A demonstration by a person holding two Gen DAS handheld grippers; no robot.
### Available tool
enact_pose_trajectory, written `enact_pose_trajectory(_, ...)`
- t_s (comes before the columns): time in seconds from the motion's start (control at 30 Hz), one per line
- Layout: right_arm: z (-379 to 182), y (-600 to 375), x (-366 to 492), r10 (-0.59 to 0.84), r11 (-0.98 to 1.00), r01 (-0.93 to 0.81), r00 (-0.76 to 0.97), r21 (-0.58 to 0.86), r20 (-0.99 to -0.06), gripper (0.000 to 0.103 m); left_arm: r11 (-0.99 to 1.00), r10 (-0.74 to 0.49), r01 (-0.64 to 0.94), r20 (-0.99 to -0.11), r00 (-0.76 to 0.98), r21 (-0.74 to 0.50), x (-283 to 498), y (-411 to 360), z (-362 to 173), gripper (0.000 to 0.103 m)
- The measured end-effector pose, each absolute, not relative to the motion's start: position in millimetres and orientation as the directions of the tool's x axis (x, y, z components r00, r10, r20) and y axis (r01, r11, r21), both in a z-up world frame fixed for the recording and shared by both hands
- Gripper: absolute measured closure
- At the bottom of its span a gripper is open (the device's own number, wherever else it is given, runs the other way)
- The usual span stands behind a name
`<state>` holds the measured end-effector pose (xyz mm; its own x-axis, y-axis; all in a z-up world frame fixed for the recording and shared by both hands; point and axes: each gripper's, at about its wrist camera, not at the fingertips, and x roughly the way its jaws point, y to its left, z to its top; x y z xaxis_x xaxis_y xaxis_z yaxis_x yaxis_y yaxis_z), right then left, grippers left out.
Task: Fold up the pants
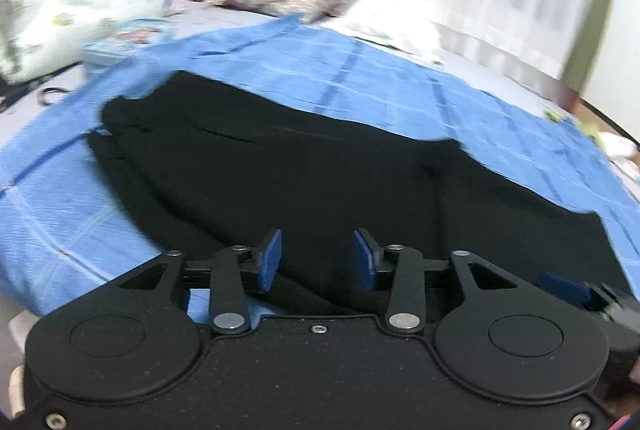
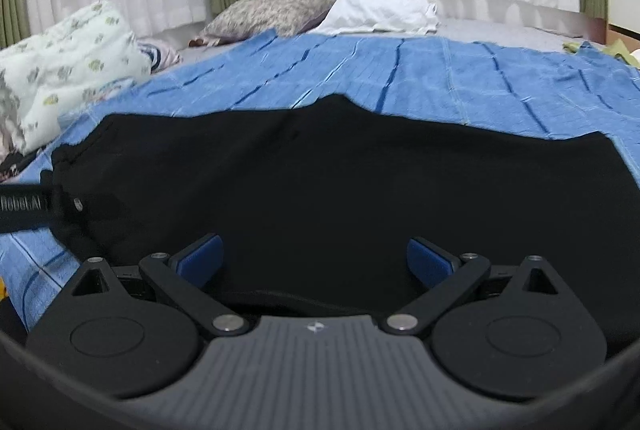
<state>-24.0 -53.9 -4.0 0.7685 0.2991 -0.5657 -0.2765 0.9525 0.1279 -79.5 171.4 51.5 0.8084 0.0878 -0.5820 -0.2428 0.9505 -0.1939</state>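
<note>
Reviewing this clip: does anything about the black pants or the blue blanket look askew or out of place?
Nothing is damaged or spilled. The black pants lie on the blue blanket, but their far edge is wavy, and in the left wrist view one layer sits offset from the other at the left end. Both grippers, left and right, are open over the cloth.

Pants (image 2: pixel 320 181) on blanket (image 2: pixel 480 77)

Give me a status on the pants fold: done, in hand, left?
Done: black pants lie on the blue blanket, apparently folded lengthwise with layered edges at the far-left end. In hand: nothing; left gripper and right gripper are open, empty. Left: probably the crosswise folds.
</note>
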Motion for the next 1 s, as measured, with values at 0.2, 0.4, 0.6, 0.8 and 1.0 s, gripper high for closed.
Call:
enact_pose_trajectory(0.2,-11.3,-43.7,-29.4,0.266,0.959,-0.274,0.783,0.072,-0.563,0.0,0.902,0.207,-0.384,-0.584,0.785,-0.197,-71.5,214.8,47.7,0.044)
enact_pose_trajectory(0.4,-13.4,-42.2,-30.5,0.259,0.96,-0.275,0.793,0.057,-0.552,0.0,0.854,0.288,-0.476,-0.572,0.768,-0.208,-56.4,248.7,46.0,0.03)
enact_pose_trajectory(0.6,-14.1,-41.3,-30.6,0.259,0.96,-0.275,0.796,0.055,-0.547,0.0,0.801,0.387,-0.563,-0.543,0.746,-0.203,-55.6,267.6,46.2,0.012)
enact_pose_trajectory(0.8,-14.3,-40.9,-31.0,0.26,0.96,-0.275,0.797,0.056,-0.545,0.0,0.716,0.369,-0.624,-0.59,0.718,-0.311,-41.3,299.1,28.1,0.012)
enact_pose_trajectory(1.0,-14.3,-41.1,-31.0,0.261,0.96,-0.276,0.798,0.056,-0.543,0.0,0.725,0.313,-0.581,-0.574,0.757,-0.371,-24.7,313.3,20.6,0.014)
